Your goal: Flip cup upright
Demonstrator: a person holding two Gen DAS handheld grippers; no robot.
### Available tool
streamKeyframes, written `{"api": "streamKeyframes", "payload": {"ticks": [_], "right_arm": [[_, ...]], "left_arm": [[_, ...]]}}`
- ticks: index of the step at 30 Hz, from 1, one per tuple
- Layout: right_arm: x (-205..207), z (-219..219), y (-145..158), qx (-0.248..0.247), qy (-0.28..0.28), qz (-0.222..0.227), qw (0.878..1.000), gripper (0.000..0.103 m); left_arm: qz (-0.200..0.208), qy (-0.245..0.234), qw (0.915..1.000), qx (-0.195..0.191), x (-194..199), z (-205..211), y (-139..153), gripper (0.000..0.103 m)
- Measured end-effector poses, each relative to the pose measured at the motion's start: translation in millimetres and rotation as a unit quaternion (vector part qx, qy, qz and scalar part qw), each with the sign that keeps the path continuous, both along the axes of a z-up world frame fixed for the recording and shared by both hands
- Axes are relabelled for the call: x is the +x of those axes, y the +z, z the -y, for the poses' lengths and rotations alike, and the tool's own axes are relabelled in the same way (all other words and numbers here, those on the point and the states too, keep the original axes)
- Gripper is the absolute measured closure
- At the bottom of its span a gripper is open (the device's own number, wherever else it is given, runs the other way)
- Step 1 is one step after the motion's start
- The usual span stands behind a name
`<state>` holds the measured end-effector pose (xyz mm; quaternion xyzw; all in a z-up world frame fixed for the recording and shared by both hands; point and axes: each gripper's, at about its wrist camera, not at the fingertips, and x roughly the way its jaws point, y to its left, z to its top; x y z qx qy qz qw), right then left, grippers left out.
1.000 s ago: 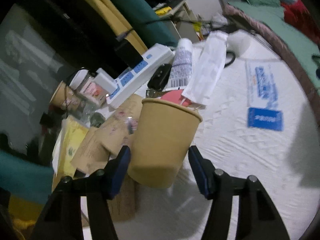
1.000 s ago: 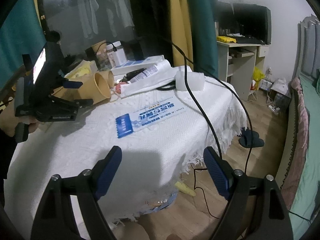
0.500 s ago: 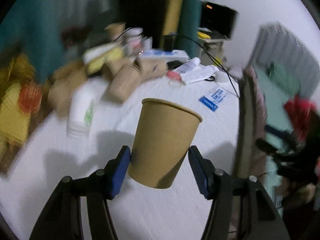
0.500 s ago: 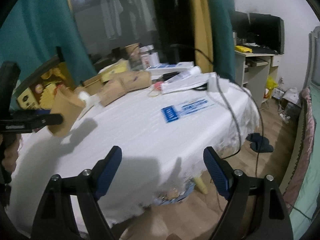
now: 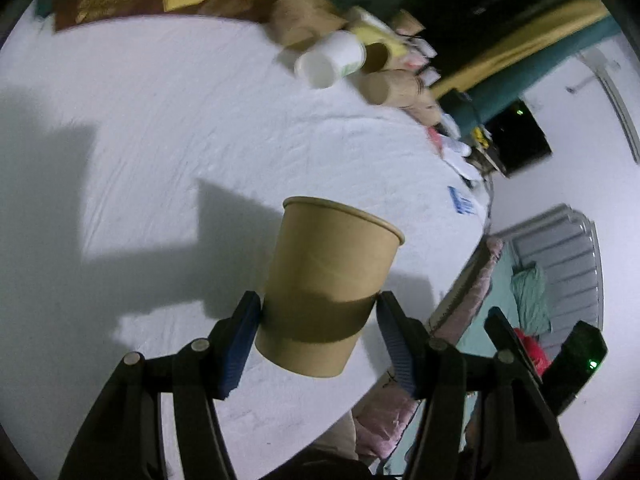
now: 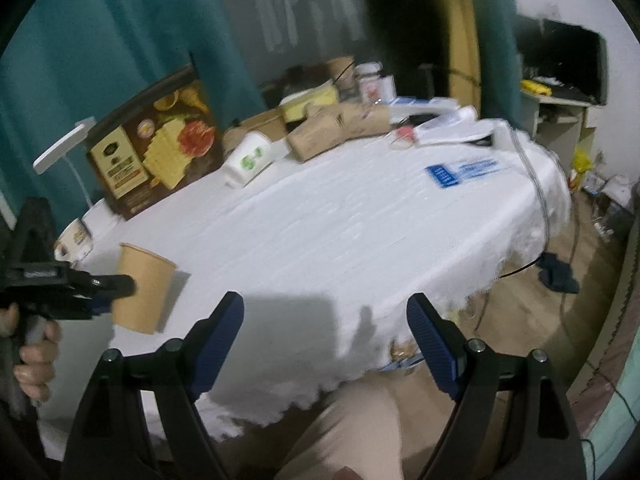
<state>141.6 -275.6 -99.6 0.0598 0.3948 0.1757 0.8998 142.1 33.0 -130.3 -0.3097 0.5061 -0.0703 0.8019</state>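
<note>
Between the blue-padded fingers of the left gripper (image 5: 316, 320): tan paper cup (image 5: 328, 284), clamped at its lower half, mouth up and leaning a little. Held close over the white tablecloth (image 5: 152, 128) near the front edge of the round table; contact between base and cloth impossible to tell from either view. Dark shadows cast on the cloth just behind and to the side of the cup.

From the right wrist view, same cup (image 6: 142, 286) at the near left part of the table, left gripper (image 6: 100, 288) gripping it from the side, a bare hand (image 6: 34, 354) wrapped on the handle below.

Right gripper (image 6: 324, 334) gaping wide, nothing between its blue pads, hanging over the near table edge, well apart from the cup.

Along the far edge: white plastic cup with a green mark (image 6: 250, 158) lying on its side, brown paper packages (image 6: 332, 130) beside it, brown snack box with yellow crackers pictured (image 6: 156, 148) standing upright. Blue-and-white flat packet (image 6: 460, 170) lying alone toward the right edge of the cloth.
</note>
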Motion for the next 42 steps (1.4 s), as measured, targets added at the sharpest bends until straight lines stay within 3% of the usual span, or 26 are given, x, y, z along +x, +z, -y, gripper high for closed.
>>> {"api": "streamKeyframes", "payload": {"ticks": [7,15,19,23,26,29,42], "right_arm": [[5.5,-16.9,-3.2,0.000,0.018,-0.019,1.000,0.021],[26.0,-41.1,-3.0,0.000,0.050,-0.044,0.998,0.021],[33.6,-70.5,-2.7,0.042,0.108,-0.068,0.991,0.021],[53.2,-105.7,-18.9,0.117,0.155,-0.151,0.969,0.021],[64.3,-138.3,-25.3,0.103,0.171,-0.175,0.964,0.021],[72.0,-163.4,-29.7,0.083,0.180,-0.187,0.962,0.021],[88.6,-210.9,-52.5,0.025,0.159,-0.206,0.965,0.021]], "left_arm": [[-0.007,0.010,0.9995,-0.029,-5.6,-8.5,-22.1,0.037],[0.046,-0.003,0.9989,-0.008,-15.2,-13.4,-2.2,0.032],[0.090,0.016,0.9944,0.053,-37.1,-29.6,15.5,0.032],[0.119,0.041,0.9821,0.140,-60.2,-46.2,25.1,0.032],[0.128,0.058,0.9658,0.218,-79.9,-58.3,27.7,0.032],[0.127,0.070,0.9583,0.247,-93.3,-70.6,25.3,0.032],[0.127,0.079,0.9636,0.222,-115.1,-104.8,9.6,0.032]]}}
